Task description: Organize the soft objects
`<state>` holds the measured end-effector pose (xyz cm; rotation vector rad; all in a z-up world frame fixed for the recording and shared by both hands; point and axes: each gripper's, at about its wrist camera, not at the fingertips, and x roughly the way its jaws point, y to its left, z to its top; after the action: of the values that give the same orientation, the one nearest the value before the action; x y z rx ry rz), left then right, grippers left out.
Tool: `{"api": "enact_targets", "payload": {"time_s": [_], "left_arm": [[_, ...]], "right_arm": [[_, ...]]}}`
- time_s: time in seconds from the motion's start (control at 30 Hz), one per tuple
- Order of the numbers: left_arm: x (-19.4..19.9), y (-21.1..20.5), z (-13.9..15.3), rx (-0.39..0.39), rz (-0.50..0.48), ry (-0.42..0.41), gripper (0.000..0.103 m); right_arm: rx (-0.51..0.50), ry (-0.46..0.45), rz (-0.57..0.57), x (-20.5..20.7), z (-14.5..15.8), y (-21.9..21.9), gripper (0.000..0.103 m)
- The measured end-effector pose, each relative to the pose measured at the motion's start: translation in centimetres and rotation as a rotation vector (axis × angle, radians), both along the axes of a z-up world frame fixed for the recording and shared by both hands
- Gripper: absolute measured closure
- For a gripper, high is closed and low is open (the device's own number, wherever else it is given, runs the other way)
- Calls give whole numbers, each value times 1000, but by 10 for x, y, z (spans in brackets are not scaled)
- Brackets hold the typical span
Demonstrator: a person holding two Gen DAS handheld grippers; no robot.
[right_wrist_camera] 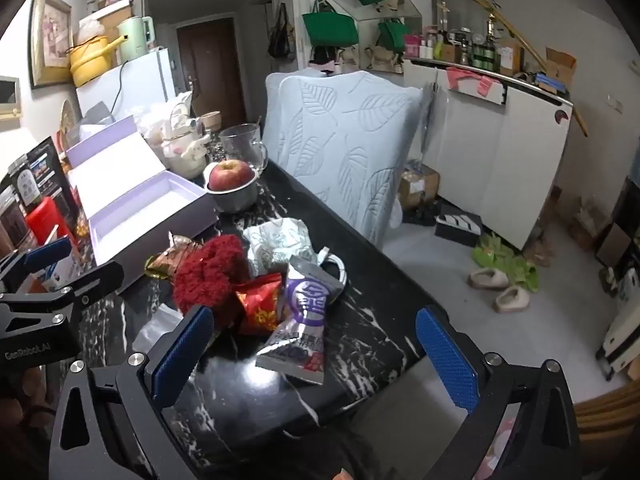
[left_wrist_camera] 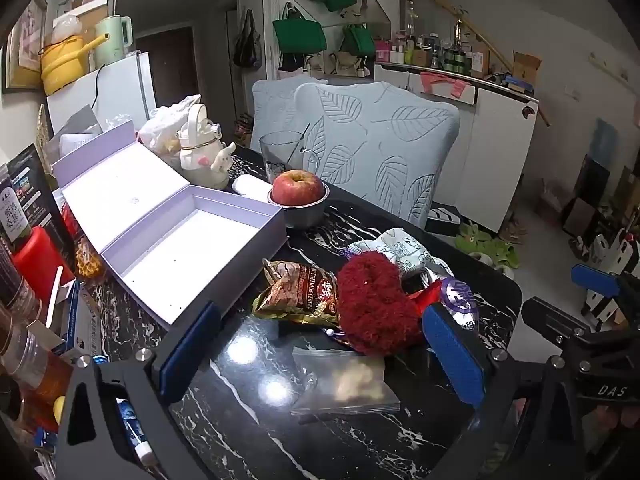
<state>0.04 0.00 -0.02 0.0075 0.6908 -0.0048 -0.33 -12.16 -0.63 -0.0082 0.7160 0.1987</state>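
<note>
A heap of soft things lies on the black marble table [left_wrist_camera: 240, 420]: a fuzzy red heart [left_wrist_camera: 372, 304] [right_wrist_camera: 208, 276], a gold cereal packet [left_wrist_camera: 296, 292], a clear zip bag [left_wrist_camera: 344, 380], a patterned cloth [left_wrist_camera: 396, 248] [right_wrist_camera: 276, 244], a red packet [right_wrist_camera: 258, 304] and a purple-and-white pouch [right_wrist_camera: 302, 316]. An open lilac box [left_wrist_camera: 176, 248] [right_wrist_camera: 136, 216] stands empty to the left. My left gripper [left_wrist_camera: 320, 356] hovers open just short of the heap, nothing between its blue pads. My right gripper [right_wrist_camera: 316, 356] is open too, with the pouch lying between its fingers, untouched.
A bowl holding an apple [left_wrist_camera: 298, 188] [right_wrist_camera: 230, 176], a glass mug [left_wrist_camera: 280, 152] and a white figurine [left_wrist_camera: 202, 148] stand behind the box. Bottles and boxes [left_wrist_camera: 28, 240] crowd the left edge. A leaf-patterned chair [left_wrist_camera: 380, 148] lines the far side; the table's right edge [right_wrist_camera: 400, 280] drops to the floor.
</note>
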Motion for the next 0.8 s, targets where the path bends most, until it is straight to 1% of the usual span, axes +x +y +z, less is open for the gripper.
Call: {"api": "enact_targets", "payload": {"time_s": [0.33, 0.8], "left_arm": [[-2, 3, -2, -25, -15, -2, 0], [-8, -3, 0, -23, -51, -7, 0]], "right_arm": [[-10, -9, -5, 0, 3, 3, 0], [-28, -27, -13, -5, 5, 4, 0]]}}
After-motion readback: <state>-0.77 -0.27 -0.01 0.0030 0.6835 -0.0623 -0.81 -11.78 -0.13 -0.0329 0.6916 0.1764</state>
